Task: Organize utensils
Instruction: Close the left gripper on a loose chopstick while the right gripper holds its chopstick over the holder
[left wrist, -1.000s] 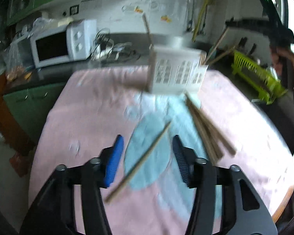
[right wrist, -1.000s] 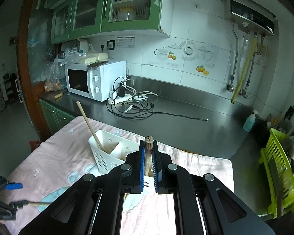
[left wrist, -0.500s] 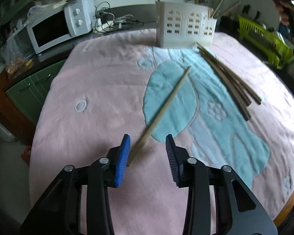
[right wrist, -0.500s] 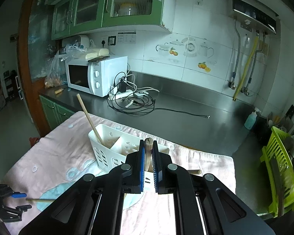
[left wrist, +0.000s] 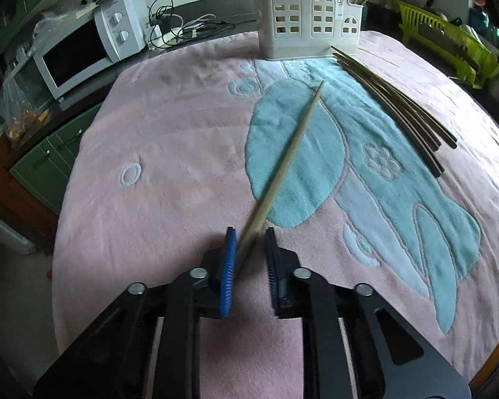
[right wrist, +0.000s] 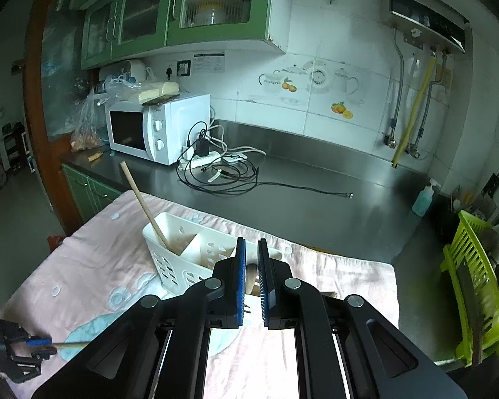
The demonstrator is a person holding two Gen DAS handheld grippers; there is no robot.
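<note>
A light wooden chopstick (left wrist: 292,143) lies on the pink and blue towel (left wrist: 169,153), pointing at the white utensil holder (left wrist: 302,33). My left gripper (left wrist: 249,232) is low over its near end with the jaws closing. The blue left pad touches the stick and the right pad stands a little off it. The right wrist view shows this gripper (right wrist: 38,347) with the stick (right wrist: 73,344) poking out. My right gripper (right wrist: 251,242) hovers over the holder (right wrist: 173,262), shut on another light chopstick (right wrist: 249,277) whose end shows low between the pads. One chopstick (right wrist: 143,199) leans in the holder's left compartment.
Several dark chopsticks (left wrist: 392,106) lie in a bundle on the towel, right of the light one. A microwave (right wrist: 156,126) and tangled cables (right wrist: 223,173) sit on the steel counter behind. A green dish rack (right wrist: 475,286) stands at the right.
My left gripper has sunk to the towel and its jaws have narrowed around the light chopstick's near end. In the right wrist view the held chopstick's end sits lower between the pads.
</note>
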